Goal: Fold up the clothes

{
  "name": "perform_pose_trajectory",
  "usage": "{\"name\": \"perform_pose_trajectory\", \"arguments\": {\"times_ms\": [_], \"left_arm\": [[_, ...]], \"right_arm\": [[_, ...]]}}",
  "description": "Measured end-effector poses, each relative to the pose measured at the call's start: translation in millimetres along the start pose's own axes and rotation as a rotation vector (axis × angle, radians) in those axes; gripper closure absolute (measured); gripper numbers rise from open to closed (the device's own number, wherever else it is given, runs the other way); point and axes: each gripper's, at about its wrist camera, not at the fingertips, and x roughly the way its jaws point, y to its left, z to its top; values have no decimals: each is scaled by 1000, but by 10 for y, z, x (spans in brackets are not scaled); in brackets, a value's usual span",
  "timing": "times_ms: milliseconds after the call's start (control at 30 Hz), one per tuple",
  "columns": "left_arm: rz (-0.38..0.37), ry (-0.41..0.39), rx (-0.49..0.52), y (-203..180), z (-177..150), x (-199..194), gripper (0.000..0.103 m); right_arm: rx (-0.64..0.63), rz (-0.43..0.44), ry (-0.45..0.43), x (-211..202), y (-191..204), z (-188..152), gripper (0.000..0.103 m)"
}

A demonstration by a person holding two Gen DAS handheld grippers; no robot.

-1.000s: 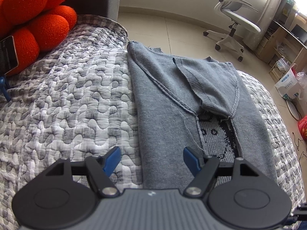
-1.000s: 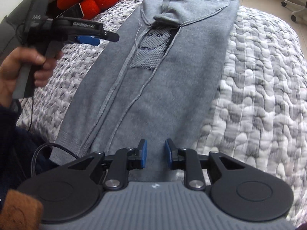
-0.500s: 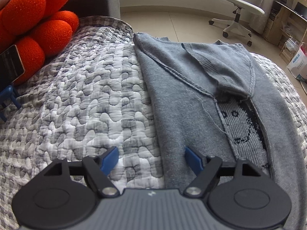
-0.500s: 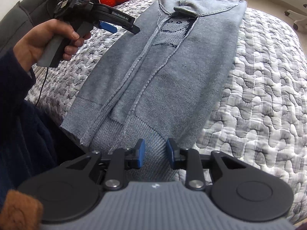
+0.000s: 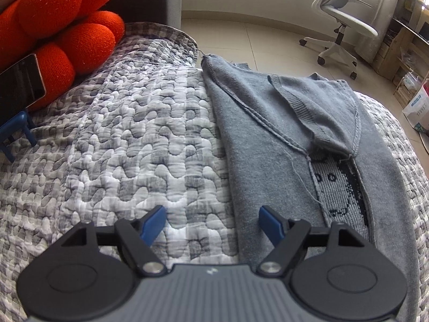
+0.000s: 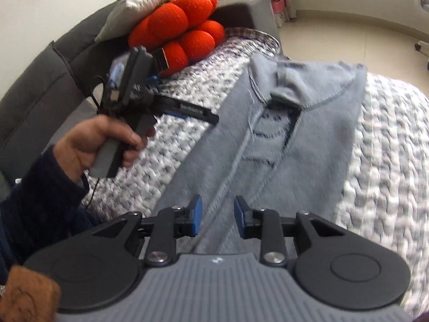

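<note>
You've got one grey sweater [image 5: 270, 145] laid out, one quilted cover [image 5: 128, 145] under it, two grippers [image 5: 211, 221] [image 6: 217, 210] up (both yours), one orange knot cushion [image 6: 179, 29], one phone [image 5: 20, 83], one office chair [image 5: 340, 21].

Both wrist views angled down, sharing the grey sweater [image 5: 268, 139] [image 6: 308, 134].

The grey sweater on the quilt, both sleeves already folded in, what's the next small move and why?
Probably lower the right gripper to the sweater's near hem and pinch it. Both sides already lie folded lengthwise over the face pattern, both grippers are empty, and the left gripper hangs open over the sweater's edge on the quilt.
</note>
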Motion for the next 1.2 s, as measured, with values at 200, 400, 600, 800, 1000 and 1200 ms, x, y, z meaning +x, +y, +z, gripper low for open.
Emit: {"name": "perform_pose_trajectory", "arguments": {"times_ms": [200,400,600,800,1000,1200], "left_arm": [[-29,-21,-99,224,53,-96,25],[-42,-18,-209,465,99,-99,25],[-71,12,-304,657,101,-24,25],[-83,11,-339,760,157,5,25],[-88,30,-357,788,181,81,25],[-92,29,-347,740,210,101,25]], "right_arm": [[-124,-23,-12,271,32,780,67],[-205,-112,-16,1036,-184,1335,73],[-183,-204,9,1938,-453,1713,99],[-203,-178,-13,2519,-536,2059,99],[-225,-268,3,2942,-734,2219,103],[-129,-256,-102,2864,-931,2232,100]]}}
